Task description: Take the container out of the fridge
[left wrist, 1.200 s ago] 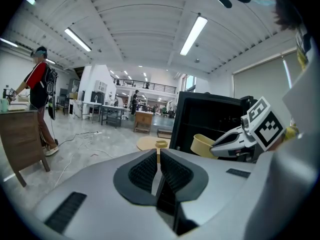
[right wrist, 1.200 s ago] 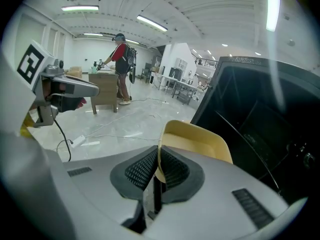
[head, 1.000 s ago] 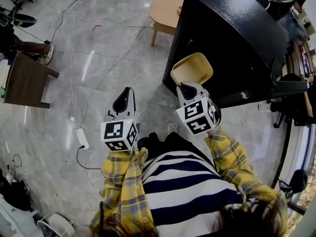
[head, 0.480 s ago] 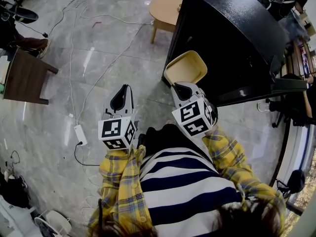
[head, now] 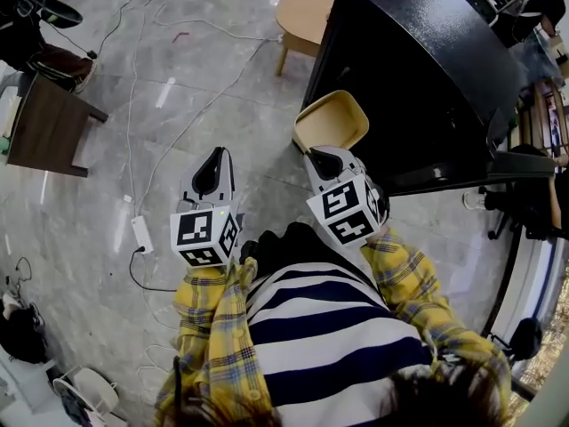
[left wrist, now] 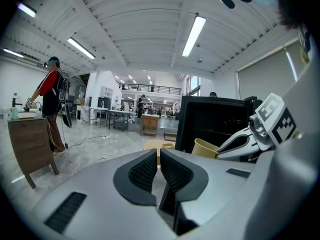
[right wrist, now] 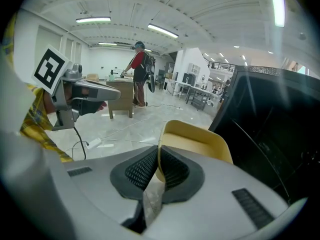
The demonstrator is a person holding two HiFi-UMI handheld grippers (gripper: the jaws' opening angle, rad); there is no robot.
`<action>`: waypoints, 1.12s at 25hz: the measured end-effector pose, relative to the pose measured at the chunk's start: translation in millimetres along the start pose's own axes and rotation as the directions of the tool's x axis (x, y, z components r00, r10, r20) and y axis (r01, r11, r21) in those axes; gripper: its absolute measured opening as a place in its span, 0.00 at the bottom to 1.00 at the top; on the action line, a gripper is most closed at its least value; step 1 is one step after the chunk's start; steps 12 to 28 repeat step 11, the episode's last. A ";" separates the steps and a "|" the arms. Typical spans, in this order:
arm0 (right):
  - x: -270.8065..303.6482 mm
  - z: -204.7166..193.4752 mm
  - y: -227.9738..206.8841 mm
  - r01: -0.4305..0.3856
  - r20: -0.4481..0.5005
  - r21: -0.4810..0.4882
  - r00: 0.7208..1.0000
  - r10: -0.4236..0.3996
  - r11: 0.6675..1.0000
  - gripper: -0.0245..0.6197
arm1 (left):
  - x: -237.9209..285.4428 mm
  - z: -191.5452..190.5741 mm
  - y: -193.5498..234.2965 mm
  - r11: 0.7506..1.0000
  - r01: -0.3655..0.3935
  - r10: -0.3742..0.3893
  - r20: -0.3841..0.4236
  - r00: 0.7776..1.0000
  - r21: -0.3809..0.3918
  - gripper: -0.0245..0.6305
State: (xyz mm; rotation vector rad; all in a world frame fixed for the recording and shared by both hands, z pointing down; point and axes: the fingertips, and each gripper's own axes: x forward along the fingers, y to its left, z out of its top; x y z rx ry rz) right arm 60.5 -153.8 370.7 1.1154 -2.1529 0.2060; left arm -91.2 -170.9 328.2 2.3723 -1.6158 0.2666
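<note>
While left tongs (left wrist: 158, 170) sit closed, empty, right tongs (right wrist: 158, 170) clamp container (right wrist: 196, 141) rim, outside fridge (right wrist: 280, 119).

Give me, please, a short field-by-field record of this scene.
right gripper: shut on the container's rim
left gripper: shut, nothing between its jaws
container: yellow, open-topped, looks empty, held over the floor just outside the fridge
fridge: black, at the person's front right
table: round, wooden, beyond the fridge's corner
power strip: white, on the floor left of the left gripper, among cables
</note>
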 end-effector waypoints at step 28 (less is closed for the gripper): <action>9.2 5.4 -8.2 -0.056 0.007 -0.066 0.998 0.056 0.996 0.10 | 16.2 1.9 2.9 0.999 -0.050 0.050 0.006 0.999 -0.017 0.09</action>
